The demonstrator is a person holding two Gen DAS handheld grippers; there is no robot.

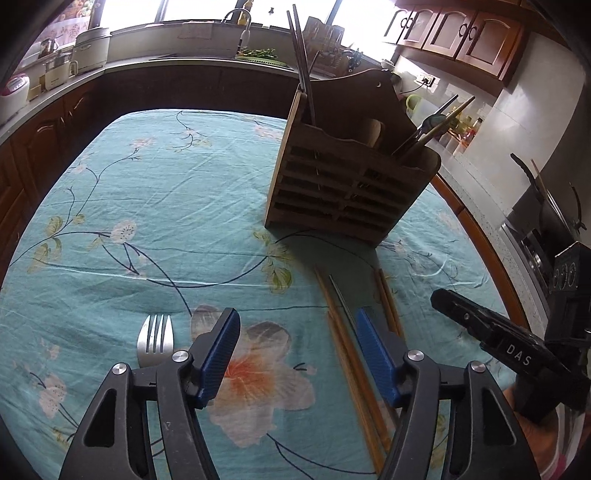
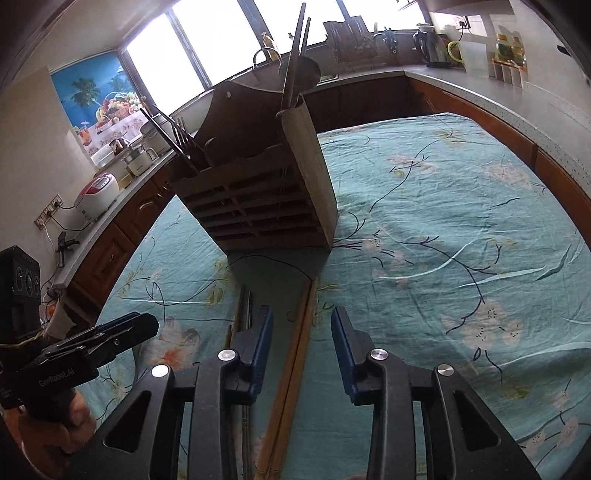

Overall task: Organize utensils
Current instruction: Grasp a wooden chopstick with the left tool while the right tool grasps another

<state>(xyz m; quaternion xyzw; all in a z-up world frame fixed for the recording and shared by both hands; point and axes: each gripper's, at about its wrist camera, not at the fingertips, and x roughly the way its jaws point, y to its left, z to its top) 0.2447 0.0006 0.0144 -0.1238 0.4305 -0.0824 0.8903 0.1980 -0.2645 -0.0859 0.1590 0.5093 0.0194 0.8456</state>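
Observation:
A wooden utensil holder (image 1: 343, 184) stands on the table and also shows in the right wrist view (image 2: 255, 192); chopsticks and forks stick out of it. Wooden chopsticks (image 1: 351, 362) and a metal one lie on the cloth in front of it. A pair of wooden chopsticks (image 2: 295, 365) lies between the fingers of my right gripper (image 2: 301, 350), which is open. A metal fork (image 1: 155, 341) lies left of my left gripper (image 1: 295, 350), which is open and empty above the cloth. The right gripper's body (image 1: 517, 350) shows at the right of the left wrist view.
A teal floral tablecloth (image 1: 147, 221) covers the table. Kitchen counters with appliances (image 1: 55, 74), a sink (image 1: 240, 33) and a kettle (image 2: 432, 48) ring the table. A stove (image 1: 546, 229) stands at the right.

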